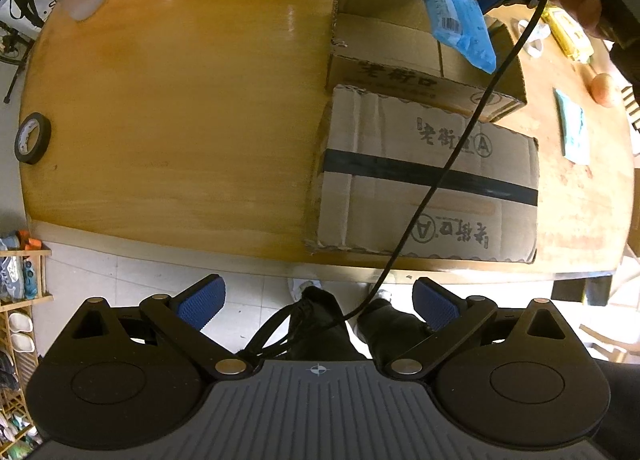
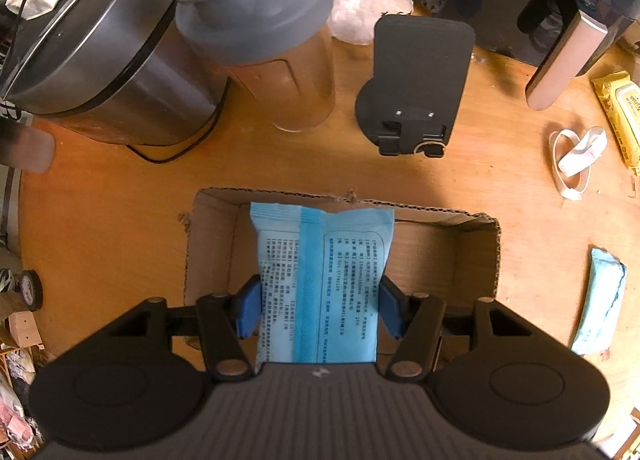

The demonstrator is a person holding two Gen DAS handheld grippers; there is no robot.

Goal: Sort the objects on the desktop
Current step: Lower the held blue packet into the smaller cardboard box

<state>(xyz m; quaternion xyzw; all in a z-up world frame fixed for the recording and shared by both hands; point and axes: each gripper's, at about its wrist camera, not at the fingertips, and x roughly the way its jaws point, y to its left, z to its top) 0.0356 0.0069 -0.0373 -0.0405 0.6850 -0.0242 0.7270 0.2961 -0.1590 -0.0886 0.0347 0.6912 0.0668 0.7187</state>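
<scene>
Wooden table (image 2: 120, 220), pretty cluttered. Right gripper (image 2: 318, 310) is clamped on the blue packet (image 2: 320, 280), hanging right over the open cardboard box (image 2: 208, 244). I'd lower it inside the box walls before letting go. Left gripper (image 1: 320, 304) is open, empty, near that box.

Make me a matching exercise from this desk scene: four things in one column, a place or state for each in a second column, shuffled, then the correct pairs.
Things
1. blue packet
2. left gripper
3. roll of black tape
4. shaker bottle

Places or states
A. lying flat near the table's edge, far from the boxes
B. standing upright beside the steel cooker
C. clamped in the right gripper above the open cardboard box
D. open and holding nothing

Pairs: 1-C, 2-D, 3-A, 4-B
</scene>
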